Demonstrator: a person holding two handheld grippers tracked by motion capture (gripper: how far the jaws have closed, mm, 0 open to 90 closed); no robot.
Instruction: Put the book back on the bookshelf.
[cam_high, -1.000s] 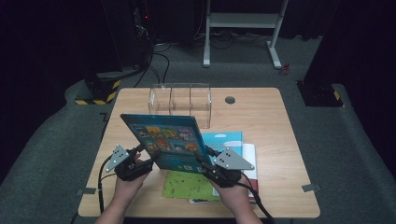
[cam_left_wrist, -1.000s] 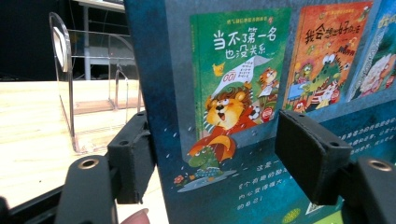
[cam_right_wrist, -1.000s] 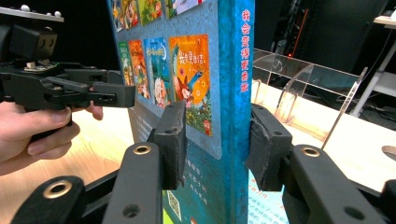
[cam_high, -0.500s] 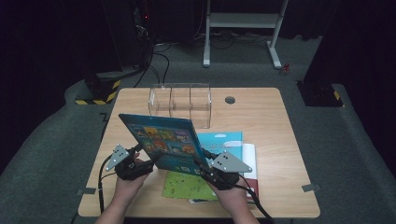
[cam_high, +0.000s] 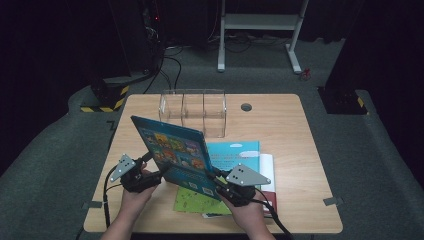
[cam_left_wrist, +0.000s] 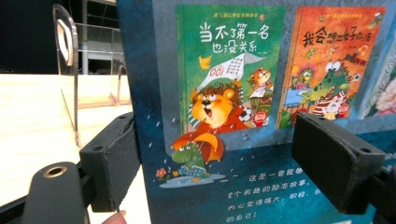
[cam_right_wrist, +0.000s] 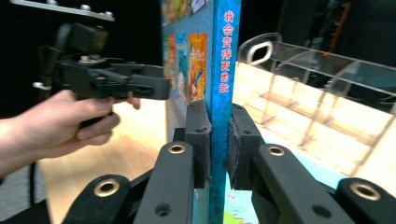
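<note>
High view: compared with the earlier frames, the blue picture book stands slightly more upright and has shifted a little toward the left hand-held gripper; judged from this, it is being raised for the clear acrylic rack ahead of both grippers. The right hand-held gripper clamps the book's lower edge above the stacked books on the worktop. Left gripper view: the jaws stand apart, straddling the back cover without pinching it. Right gripper view: the jaws are clenched on the spine, held vertical; the left hand keeps its gripper level beside the cover.
</note>
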